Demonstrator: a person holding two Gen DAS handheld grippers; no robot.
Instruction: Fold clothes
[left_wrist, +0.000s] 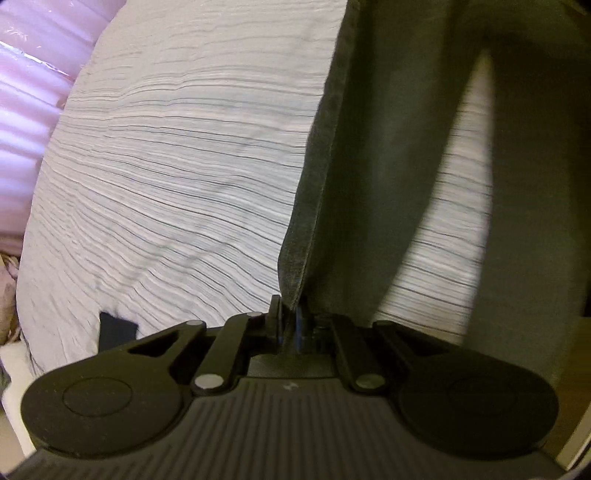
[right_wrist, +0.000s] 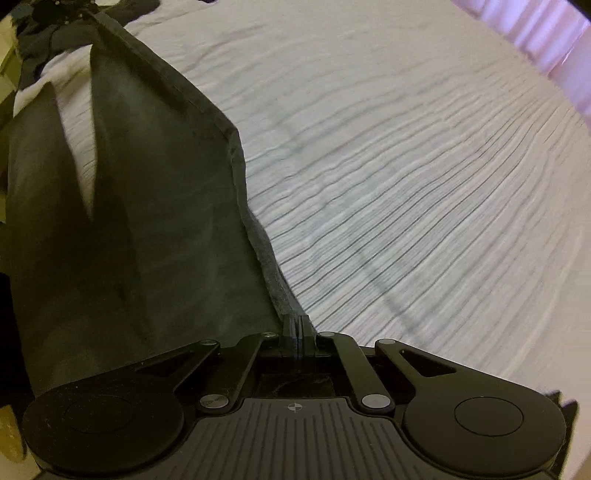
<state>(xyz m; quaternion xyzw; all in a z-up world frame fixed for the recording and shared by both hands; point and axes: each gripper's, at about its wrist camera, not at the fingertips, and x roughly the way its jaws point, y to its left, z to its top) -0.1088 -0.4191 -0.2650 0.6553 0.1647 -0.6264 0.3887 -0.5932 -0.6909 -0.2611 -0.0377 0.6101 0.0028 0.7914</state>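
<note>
Far to your left in the left wrist view hangs a pale pink curtain (left_wrist: 26, 110); next to it spreads the bed (left_wrist: 177, 177), covered in white fabric with thin dark stripes and a few soft creases; a small dark object (left_wrist: 117, 330) lies on it near the left gripper's linkage, too cut off to identify. Your left gripper (left_wrist: 290, 312) is closed tight on the hemmed edge of the dark grey garment (left_wrist: 399, 166); the hem runs straight up and away from the fingers, taut; the cloth fills the right half of that view, with a strip of striped bed showing through a gap between two dark panels, blurred.

In the right wrist view the same garment (right_wrist: 155, 229) takes the left side; its hem runs from the top left, where your other gripper (right_wrist: 62, 9) shows small and dark, down to your right gripper (right_wrist: 296, 325); that gripper's fingers are pressed together on the hem, with no gap visible. A wedge of striped bed shows between the dark folds on the left; to the right of the hem the bed (right_wrist: 406, 166) lies bare; the pink curtain (right_wrist: 546, 40) sits in the upper right corner.
</note>
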